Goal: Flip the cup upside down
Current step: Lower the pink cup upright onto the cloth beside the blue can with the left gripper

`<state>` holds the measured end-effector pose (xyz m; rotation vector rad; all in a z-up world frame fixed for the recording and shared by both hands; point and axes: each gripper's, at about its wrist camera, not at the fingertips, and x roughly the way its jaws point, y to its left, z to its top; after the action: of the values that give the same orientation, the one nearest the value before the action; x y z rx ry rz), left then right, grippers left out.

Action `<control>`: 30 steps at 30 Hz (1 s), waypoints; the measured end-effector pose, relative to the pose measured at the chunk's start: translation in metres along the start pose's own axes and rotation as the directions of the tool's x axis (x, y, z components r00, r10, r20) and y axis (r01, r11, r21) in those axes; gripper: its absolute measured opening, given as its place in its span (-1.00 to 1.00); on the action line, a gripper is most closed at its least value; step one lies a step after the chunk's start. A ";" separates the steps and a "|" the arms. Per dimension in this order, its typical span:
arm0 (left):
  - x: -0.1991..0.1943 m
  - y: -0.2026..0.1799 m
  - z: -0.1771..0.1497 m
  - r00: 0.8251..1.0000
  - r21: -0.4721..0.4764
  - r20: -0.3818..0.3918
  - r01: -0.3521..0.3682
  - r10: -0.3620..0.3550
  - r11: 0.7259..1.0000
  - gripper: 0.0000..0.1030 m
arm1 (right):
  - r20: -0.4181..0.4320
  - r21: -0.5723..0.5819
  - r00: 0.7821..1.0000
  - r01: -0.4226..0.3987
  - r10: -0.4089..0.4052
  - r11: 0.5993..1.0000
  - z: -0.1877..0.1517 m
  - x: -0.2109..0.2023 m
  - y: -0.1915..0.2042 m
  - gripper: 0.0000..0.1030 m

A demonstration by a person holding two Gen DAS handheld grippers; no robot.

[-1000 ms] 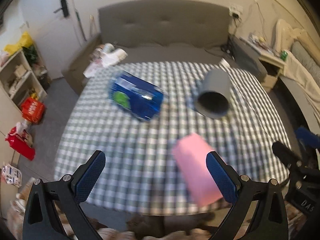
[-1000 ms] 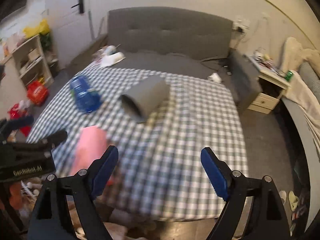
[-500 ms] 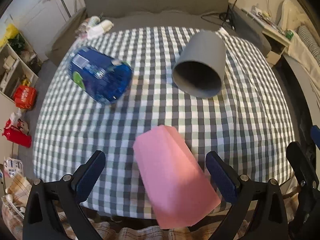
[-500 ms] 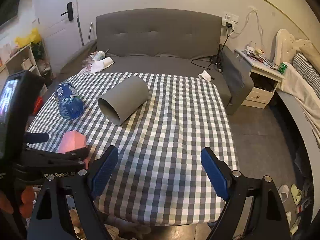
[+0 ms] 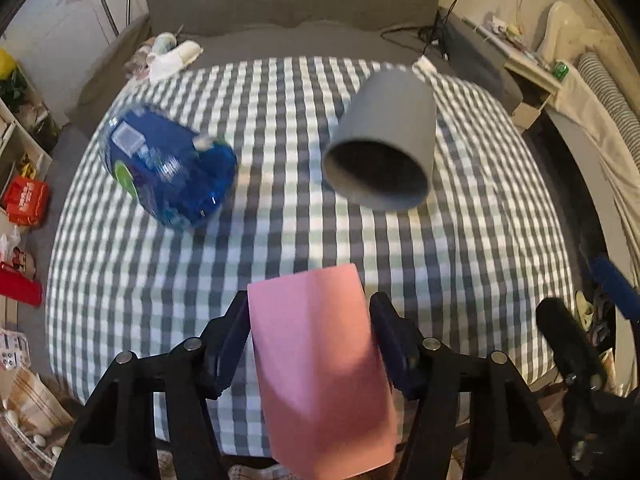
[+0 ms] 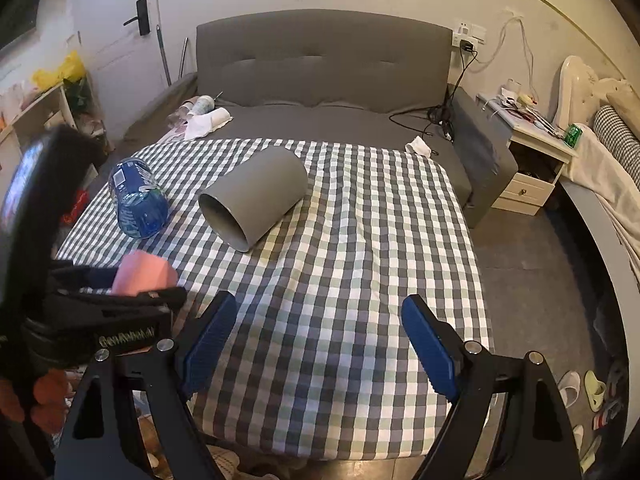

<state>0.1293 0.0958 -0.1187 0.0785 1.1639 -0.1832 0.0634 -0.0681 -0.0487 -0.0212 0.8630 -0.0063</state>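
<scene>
My left gripper is clamping the pink cup between both fingers at the near edge of the checked table, the cup lying along the fingers. My right gripper is hanging released over the near edge, holding nothing. I am seeing a grey cup lying on its side mid-table, a blue bottle beside it toward the left edge.

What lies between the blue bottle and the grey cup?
Only bare checked cloth lies between blue bottle and grey cup, shown in the right wrist view.
</scene>
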 end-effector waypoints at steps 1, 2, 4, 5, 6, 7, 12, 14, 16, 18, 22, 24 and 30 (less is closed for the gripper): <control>-0.002 0.001 0.002 1.000 0.000 0.014 -0.001 0.001 1.000 0.18 | 0.000 0.000 1.000 0.001 -0.001 1.000 0.000 0.000 0.000 0.65; -0.005 0.002 0.005 1.000 -0.001 0.030 -0.003 0.003 1.000 0.17 | 0.000 0.000 1.000 0.001 -0.001 1.000 0.000 0.001 0.000 0.65; -0.011 0.005 0.010 0.998 -0.004 0.057 -0.004 0.004 1.000 0.16 | -0.001 0.000 1.000 0.003 -0.003 1.000 0.000 0.001 0.000 0.65; -0.015 0.006 0.012 0.997 -0.005 0.075 -0.006 0.007 1.000 0.15 | -0.001 0.001 1.000 0.005 -0.005 1.000 0.000 0.001 0.000 0.65; -0.017 0.008 0.013 0.996 -0.005 0.092 -0.012 0.013 1.000 0.15 | -0.001 0.001 1.000 0.006 -0.006 1.000 0.000 0.001 0.000 0.65; -0.019 0.009 0.016 0.994 -0.005 0.112 -0.019 0.019 1.000 0.14 | -0.001 0.002 1.000 0.007 -0.007 1.000 0.000 0.001 0.000 0.65; -0.030 0.007 0.021 0.971 0.003 0.234 -0.052 0.050 0.999 0.11 | 0.002 0.001 1.000 0.012 -0.012 1.000 -0.002 0.000 0.000 0.65; -0.033 0.003 0.019 0.947 0.018 0.311 -0.084 0.074 0.996 0.10 | 0.004 -0.002 1.000 0.015 -0.015 1.000 -0.002 0.000 0.000 0.65; -0.033 -0.002 0.016 0.926 0.042 0.368 -0.106 0.084 0.993 0.10 | 0.004 -0.005 1.000 0.017 -0.017 1.000 -0.003 -0.001 0.001 0.65; -0.025 -0.003 0.016 0.922 0.059 0.379 -0.113 0.082 0.992 0.10 | 0.001 -0.007 1.000 0.020 -0.020 1.000 -0.003 0.000 0.001 0.65; -0.020 -0.002 0.013 0.909 0.061 0.409 -0.111 0.076 0.992 0.10 | -0.005 -0.014 1.000 0.023 -0.023 1.000 -0.004 0.002 0.002 0.65; -0.019 0.001 0.014 0.910 0.058 0.410 -0.102 0.070 0.993 0.10 | -0.008 -0.016 1.000 0.024 -0.024 1.000 -0.004 0.003 0.003 0.65; -0.010 0.009 0.026 0.912 0.062 0.407 -0.086 0.053 0.994 0.10 | -0.014 -0.023 1.000 0.021 -0.022 1.000 -0.003 0.006 0.006 0.65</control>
<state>0.1505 0.1013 -0.0998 0.1446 0.7372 -0.1726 0.0646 -0.0625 -0.0554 -0.0517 0.8775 -0.0170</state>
